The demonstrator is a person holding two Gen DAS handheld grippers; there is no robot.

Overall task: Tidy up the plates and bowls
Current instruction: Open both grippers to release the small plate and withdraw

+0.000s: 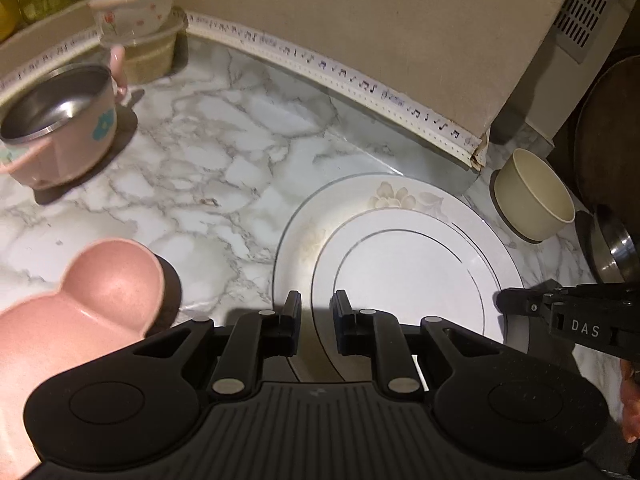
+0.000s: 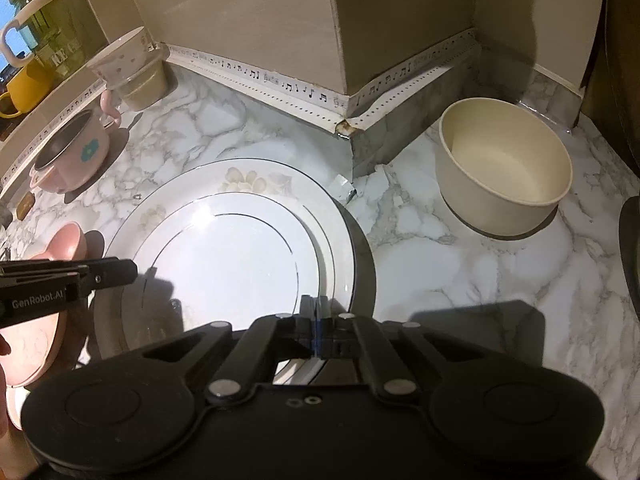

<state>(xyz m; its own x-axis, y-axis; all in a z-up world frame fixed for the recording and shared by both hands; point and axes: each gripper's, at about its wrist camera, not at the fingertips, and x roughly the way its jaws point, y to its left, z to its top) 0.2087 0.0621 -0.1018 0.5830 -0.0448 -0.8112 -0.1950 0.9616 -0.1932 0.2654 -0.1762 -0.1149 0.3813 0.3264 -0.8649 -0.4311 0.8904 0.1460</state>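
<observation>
Two white plates are stacked on the marble counter (image 1: 224,152), a smaller plate (image 2: 224,256) sitting inside a bigger flowered plate (image 2: 248,180). The right gripper (image 2: 316,320) has its fingers pinched together on the near right rim of the smaller plate. That clamp only reads clearly in the right wrist view; from the left wrist camera the right gripper (image 1: 508,306) is just a black tip poking in from the right over the plate edge (image 1: 400,272).

The left gripper (image 1: 316,312) hangs over the near left part of the plates with its fingers spread apart and nothing between them. In the right wrist view it shows up side-on at the left edge (image 2: 128,271), so the gap can't be judged there.

A cream bowl (image 2: 504,168) stands on the counter right of the plates, near the wall corner. The right view shows it big and clear; the left view has it small at the far right (image 1: 532,196).

Left of the plates there's a pink dish (image 1: 100,292) close by, a pink pot (image 1: 60,128) with a steel inside farther back, and a flowered bowl (image 1: 140,8) stacked on a container in the far left corner. Only the right view catches the yellow mug (image 2: 24,84) on the ledge.
</observation>
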